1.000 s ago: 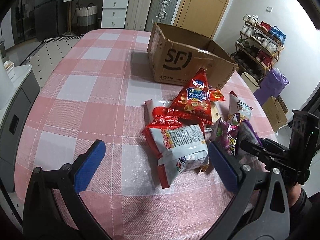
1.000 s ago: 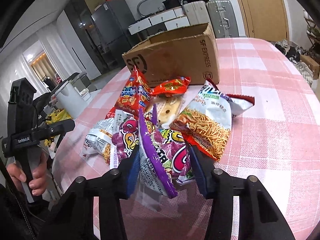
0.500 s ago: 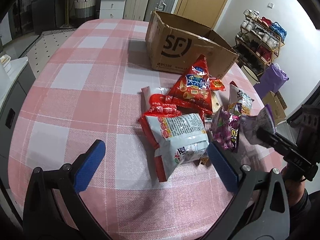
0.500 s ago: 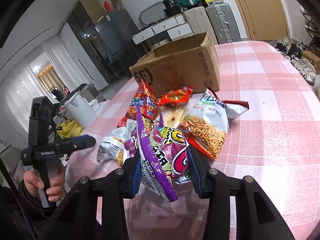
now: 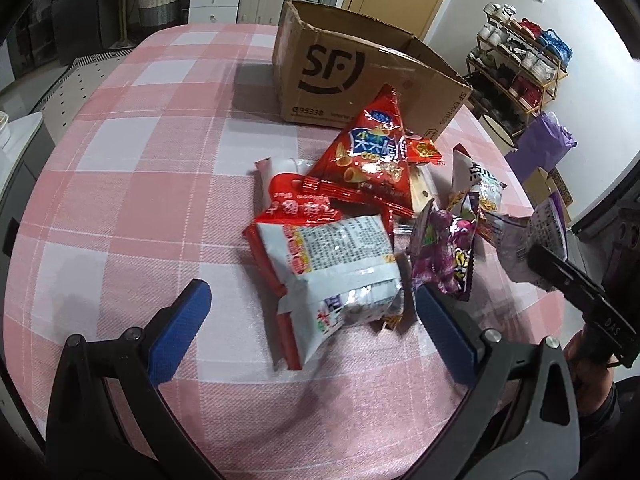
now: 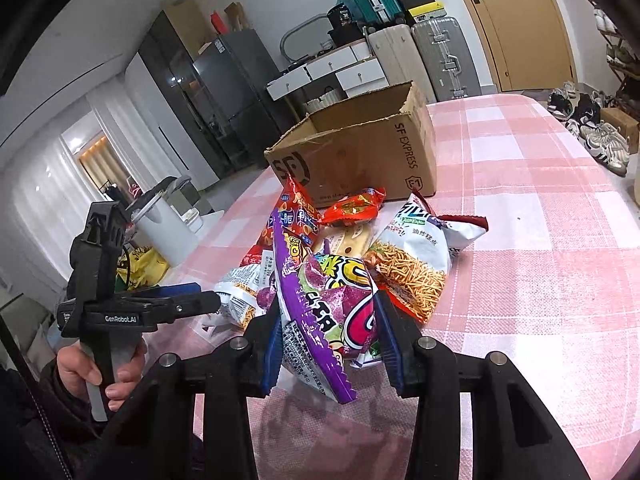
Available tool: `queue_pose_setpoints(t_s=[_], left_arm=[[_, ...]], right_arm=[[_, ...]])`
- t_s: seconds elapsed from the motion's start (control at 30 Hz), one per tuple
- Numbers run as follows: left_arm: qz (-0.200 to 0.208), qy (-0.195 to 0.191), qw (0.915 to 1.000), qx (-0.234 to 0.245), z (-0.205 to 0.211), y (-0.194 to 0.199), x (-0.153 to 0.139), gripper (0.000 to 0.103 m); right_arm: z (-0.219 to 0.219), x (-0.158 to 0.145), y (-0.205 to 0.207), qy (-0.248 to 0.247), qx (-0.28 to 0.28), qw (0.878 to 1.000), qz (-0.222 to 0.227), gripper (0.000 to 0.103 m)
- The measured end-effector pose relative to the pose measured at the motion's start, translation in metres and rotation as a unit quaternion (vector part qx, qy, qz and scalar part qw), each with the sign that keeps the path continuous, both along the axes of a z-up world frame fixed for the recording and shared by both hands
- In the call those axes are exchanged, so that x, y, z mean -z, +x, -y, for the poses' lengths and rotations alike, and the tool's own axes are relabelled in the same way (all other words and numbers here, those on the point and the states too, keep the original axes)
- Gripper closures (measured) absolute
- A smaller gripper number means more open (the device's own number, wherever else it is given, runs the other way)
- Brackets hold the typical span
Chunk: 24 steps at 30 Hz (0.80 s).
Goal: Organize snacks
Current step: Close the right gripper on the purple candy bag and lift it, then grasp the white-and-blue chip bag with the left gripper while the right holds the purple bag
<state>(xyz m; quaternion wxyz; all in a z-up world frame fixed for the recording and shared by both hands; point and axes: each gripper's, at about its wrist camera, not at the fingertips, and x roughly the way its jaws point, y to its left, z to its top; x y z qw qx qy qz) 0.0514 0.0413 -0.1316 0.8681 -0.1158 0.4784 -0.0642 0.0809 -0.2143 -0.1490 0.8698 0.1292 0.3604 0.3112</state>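
A pile of snack bags lies on the pink checked table (image 5: 160, 128) in front of an open cardboard box (image 5: 340, 72). My right gripper (image 6: 328, 316) is shut on a purple snack bag (image 6: 308, 280) and holds it a little above the cloth. In the left wrist view this bag (image 5: 528, 232) hangs at the right edge. My left gripper (image 5: 310, 294) stands open, its blue pads either side of a white-and-red bag (image 5: 332, 256) and short of it. A red triangular bag (image 5: 372, 160) and a second purple bag (image 5: 444, 252) lie behind.
A noodle-snack bag (image 6: 412, 256) and a small red packet (image 6: 352, 208) lie between the held bag and the box (image 6: 360, 152). A shoe rack (image 5: 520, 60) stands beyond the table's right edge. Suitcases (image 6: 440, 56) and drawers line the far wall.
My right gripper has closed on the purple bag and raised it off the pile. My left gripper has come closer and lower toward the white-and-red bag, still open.
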Motion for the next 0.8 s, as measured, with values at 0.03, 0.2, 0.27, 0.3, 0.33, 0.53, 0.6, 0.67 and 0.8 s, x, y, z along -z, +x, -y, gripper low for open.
queue_pose_setpoints(t_s=[0.03,0.2,0.27,0.3,0.33,0.53,0.6,0.67,0.8], left_arm=[[0.0,0.0,1.0,0.001,0.002,0.002,0.0,0.001],[-0.011,0.011,0.9999,0.004,0.014,0.012,0.007,0.001],[-0.018,0.019,0.9997,-0.001,0.016,0.017,0.012,0.001],[-0.021,0.024,0.9995,-0.003,0.018,0.02,0.014,0.001],[-0.024,0.027,0.9993,-0.005,0.019,0.022,0.016,0.001],[-0.034,0.024,0.9991,-0.012,0.017,0.027,0.025,0.006],[-0.034,0.018,0.9992,-0.011,0.016,0.028,0.026,0.01],[-0.033,0.003,0.9994,-0.007,0.014,0.029,0.028,0.016],[-0.028,-0.014,0.9995,0.009,0.015,0.028,0.026,0.04]], right_arm=[[0.001,0.0,-0.001,0.0,0.001,1.0,0.0,0.061],[0.005,0.003,-0.001,0.003,0.004,1.0,-0.002,0.061],[0.007,0.004,-0.002,0.004,0.005,1.0,-0.003,0.061],[0.008,0.005,-0.002,0.005,0.006,1.0,-0.004,0.061],[0.009,0.005,-0.003,0.005,0.007,1.0,-0.005,0.061],[0.015,0.007,-0.005,0.008,0.013,1.0,-0.007,0.061],[0.015,0.008,-0.006,0.008,0.014,1.0,-0.009,0.061],[0.015,0.008,-0.006,0.008,0.014,1.0,-0.009,0.061],[0.015,0.007,-0.007,0.007,0.015,1.0,-0.008,0.061]])
